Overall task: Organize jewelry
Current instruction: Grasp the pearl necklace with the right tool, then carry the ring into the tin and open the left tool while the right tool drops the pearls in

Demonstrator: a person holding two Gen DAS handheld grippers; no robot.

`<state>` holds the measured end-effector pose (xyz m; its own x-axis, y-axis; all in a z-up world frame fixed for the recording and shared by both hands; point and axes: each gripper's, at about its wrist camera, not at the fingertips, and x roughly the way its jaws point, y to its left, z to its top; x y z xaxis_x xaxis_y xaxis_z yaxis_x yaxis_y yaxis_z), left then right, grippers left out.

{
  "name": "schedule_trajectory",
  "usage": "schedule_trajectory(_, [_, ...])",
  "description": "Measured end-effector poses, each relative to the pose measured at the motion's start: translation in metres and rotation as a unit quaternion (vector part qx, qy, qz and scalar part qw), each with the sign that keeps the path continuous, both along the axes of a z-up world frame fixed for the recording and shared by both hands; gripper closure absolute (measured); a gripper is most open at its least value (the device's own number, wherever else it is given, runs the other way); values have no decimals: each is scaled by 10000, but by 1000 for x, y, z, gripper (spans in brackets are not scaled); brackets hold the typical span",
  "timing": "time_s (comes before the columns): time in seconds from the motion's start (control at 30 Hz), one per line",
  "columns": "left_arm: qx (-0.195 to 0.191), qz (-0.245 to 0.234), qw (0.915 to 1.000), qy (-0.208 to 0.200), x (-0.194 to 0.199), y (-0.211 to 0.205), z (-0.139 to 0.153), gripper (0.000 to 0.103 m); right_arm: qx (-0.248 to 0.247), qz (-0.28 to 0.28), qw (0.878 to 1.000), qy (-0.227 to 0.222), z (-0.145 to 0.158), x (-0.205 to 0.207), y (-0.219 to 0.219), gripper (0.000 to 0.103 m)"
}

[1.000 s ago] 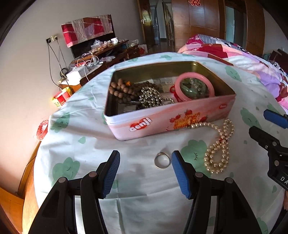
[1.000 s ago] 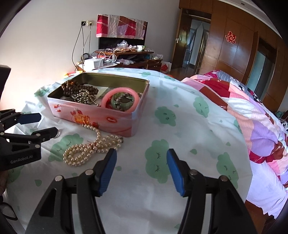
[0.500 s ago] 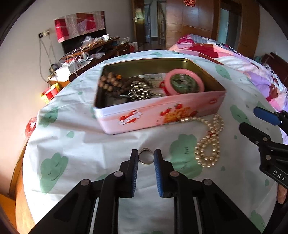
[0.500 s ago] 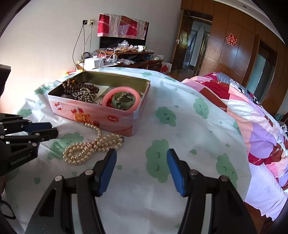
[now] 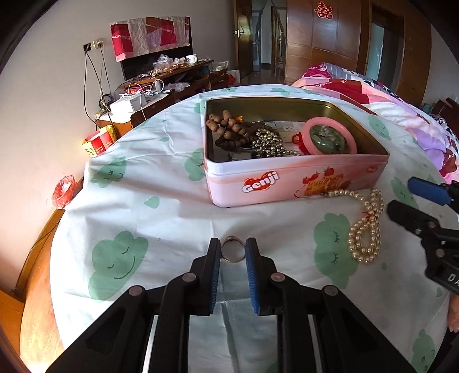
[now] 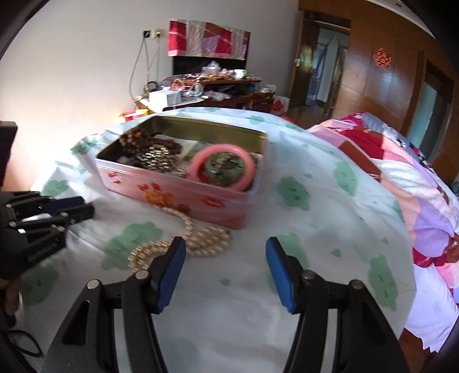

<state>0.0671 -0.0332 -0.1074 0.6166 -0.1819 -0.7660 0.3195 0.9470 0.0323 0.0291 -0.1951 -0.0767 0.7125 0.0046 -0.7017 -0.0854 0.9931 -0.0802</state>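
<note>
The pink tin [image 5: 298, 178] fills the upper middle of the left wrist view, lid off, standing on the cloud-print sheet [image 5: 160, 223] of the bed. It already holds brown wooden beads [image 5: 229, 129], a silvery bead strand [image 5: 269, 143] and a pink bangle [image 5: 330, 137] with a green piece inside it. Its long side runs left to right across the frame, so it lies straight ahead of and above the left claw [image 5: 233, 252].

That claw sits at lower centre and has just been closing. Now it is narrow, its pads pressing on both sides of a small silver ring [image 5: 233, 252], which stands on edge between the tips with its opening facing the camera. Whether the ring has left the sheet cannot be told. The coming move, as I judge it, is a short carry up the frame over the near wall of the tin, so the ring must clear that wall.

A pearl necklace [image 5: 365, 229] lies loose on the sheet at right of centre, one end against the tin's front, its loops trailing down the frame. In the right wrist view it lies just left of the right claw [image 6: 225, 272], which is wide with nothing between its pads, and is the nearer of the two to the pearls [image 6: 198, 241].

Readable writing: "Genji" in white on a red heart [image 5: 261, 181] on the tin's front; a red paper double-happiness cutout [image 5: 325, 10] on the wooden wardrobe at upper right; the letters "DA" [image 5: 453, 277] on the right claw's body at the frame's right edge, the rest cut off
</note>
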Motion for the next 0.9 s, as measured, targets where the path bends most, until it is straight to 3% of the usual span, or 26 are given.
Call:
schedule_trajectory(0.33, [-52,31,10000,0,0,0,0,85,15,250,9983,526,-19,17,13,45])
schedule_trajectory(0.4, [-73,19,10000,13,-1,0,0,85,120,306,9978,583,-19,14,10,57])
schedule_trajectory(0.43, [-85,21,10000,18,-1,0,1,85,127,318,9973,647,-21,12,8,72])
schedule_trajectory(0.47, [-88,23,10000,19,-1,0,1,85,121,328,9971,673,-22,10,6,81])
schedule_trajectory(0.53, [-84,22,10000,15,-1,0,1,85,68,308,9972,679,-21,6,3,88])
schedule_trajectory(0.63, [-100,28,9999,22,-2,1,0,85,-232,219,9974,647,-22,-1,0,89])
schedule_trajectory(0.9, [-153,23,9999,21,-4,1,1,85,-268,220,9976,592,-22,-2,-1,89])
